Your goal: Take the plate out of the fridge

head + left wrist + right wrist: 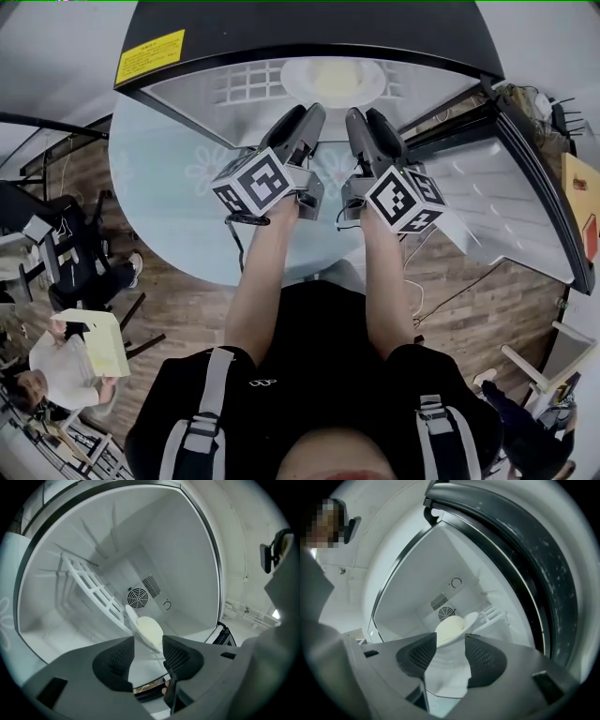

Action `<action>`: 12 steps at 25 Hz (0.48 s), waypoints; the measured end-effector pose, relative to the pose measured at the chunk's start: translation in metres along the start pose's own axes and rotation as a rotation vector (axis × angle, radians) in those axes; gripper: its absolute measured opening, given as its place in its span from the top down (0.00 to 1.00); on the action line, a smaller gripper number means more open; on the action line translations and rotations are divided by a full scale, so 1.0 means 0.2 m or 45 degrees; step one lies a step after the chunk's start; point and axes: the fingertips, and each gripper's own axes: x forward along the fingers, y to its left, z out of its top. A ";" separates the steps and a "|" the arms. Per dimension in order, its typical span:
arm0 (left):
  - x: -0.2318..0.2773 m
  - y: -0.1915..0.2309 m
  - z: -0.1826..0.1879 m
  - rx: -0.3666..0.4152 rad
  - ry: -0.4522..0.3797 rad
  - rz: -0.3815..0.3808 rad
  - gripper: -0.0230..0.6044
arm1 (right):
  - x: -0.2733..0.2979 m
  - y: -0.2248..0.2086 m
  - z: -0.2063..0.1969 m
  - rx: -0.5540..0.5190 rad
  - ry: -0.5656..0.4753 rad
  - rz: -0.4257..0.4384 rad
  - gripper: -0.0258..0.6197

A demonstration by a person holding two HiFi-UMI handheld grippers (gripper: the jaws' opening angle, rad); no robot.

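Note:
A white plate [333, 82] with a pale yellow middle lies on the floor of the open white fridge [253, 89]. Both grippers point into the fridge mouth, side by side, just short of the plate. My left gripper [314, 112] is open, and in the left gripper view the plate [149, 631] shows beyond the gap between its jaws [147, 656]. My right gripper [357, 116] is open too, with the plate [452, 627] ahead of its jaws [450, 656]. Neither pair of pads touches anything.
The fridge has a black top with a yellow label [150, 56]; its door [511, 202] hangs open at the right. Inside are a white wire rack [93, 590] and a round fan grille [137, 597]. A round glass table [178, 220] stands below; a person [61, 370] sits at lower left.

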 end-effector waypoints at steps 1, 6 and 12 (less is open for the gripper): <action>0.02 0.00 0.01 0.000 -0.004 -0.006 0.66 | 0.01 -0.01 0.00 0.020 0.000 0.006 0.66; 0.07 0.02 0.00 0.000 0.017 0.003 0.66 | 0.06 -0.01 0.00 0.189 -0.008 0.094 0.58; 0.07 0.04 0.01 -0.056 -0.004 0.006 0.70 | 0.11 0.00 0.02 0.307 -0.034 0.135 0.58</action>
